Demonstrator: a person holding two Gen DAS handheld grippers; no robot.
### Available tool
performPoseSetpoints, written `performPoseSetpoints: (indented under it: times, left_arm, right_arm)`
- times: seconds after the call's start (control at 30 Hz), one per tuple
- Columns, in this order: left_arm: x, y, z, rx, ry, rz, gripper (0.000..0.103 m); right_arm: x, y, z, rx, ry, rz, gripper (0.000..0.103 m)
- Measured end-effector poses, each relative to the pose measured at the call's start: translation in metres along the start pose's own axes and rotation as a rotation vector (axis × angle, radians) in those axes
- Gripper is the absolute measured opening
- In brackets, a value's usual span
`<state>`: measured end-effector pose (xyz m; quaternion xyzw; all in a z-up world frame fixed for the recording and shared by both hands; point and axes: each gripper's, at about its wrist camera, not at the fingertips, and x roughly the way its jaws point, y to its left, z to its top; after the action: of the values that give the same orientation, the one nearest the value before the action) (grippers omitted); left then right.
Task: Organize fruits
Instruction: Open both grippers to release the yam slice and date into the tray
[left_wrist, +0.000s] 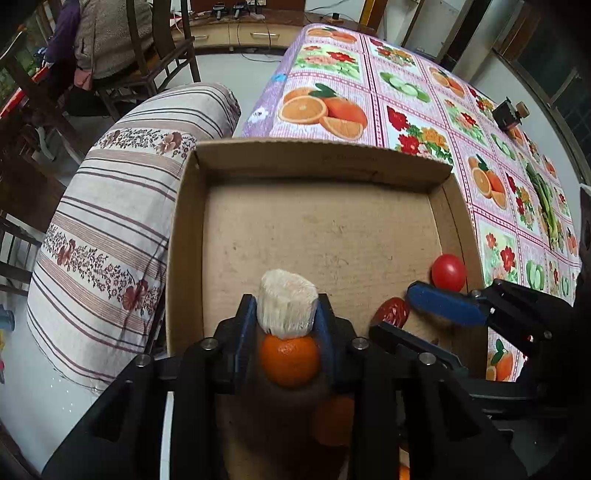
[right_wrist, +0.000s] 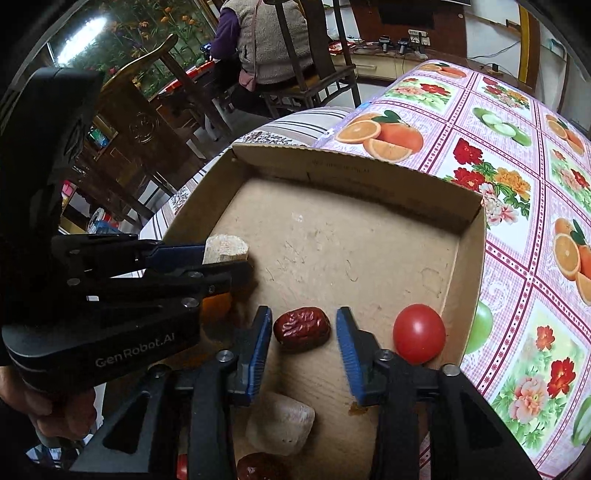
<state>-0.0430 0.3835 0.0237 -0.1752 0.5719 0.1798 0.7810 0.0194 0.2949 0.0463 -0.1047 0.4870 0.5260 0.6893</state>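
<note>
Lying crosswise between claw (right_wrist: 303, 345) pads, date (right_wrist: 301, 328) rests flat.

Both wrist views close above box (left_wrist: 317, 236)

"GenRobot.AI" on left hand-held gripper (right_wrist: 236, 264); box (right_wrist: 373, 173) print seemingly illegible

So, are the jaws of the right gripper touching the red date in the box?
Apart. In the right wrist view the right gripper stands with one jaw on each side of the red date, and bare cardboard shows between the date and each jaw.
</note>
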Motion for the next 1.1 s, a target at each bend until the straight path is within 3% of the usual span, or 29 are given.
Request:
performPoseSetpoints:
  times: [0.07,0.4,1.1]
  left_arm:
    - [0.0,0.0,-0.001,-0.001,-0.003,0.013,0.045]
    - [-0.023,-0.004,-0.009,0.018,-0.044,0.027,0.045]
    - [-0.08,-0.042,-0.04,0.04,-0.117,-0.04,0.045]
  right_arm:
    - [-0.002,0.0,-0.001,0.001,-0.006,0.003,0.048]
    - [-0.039,0.002,-0.013,0.007,-0.058,0.016,0.049]
    - [-0.131,-0.02,-0.075,0.086,-0.162,-0.031,0.051]
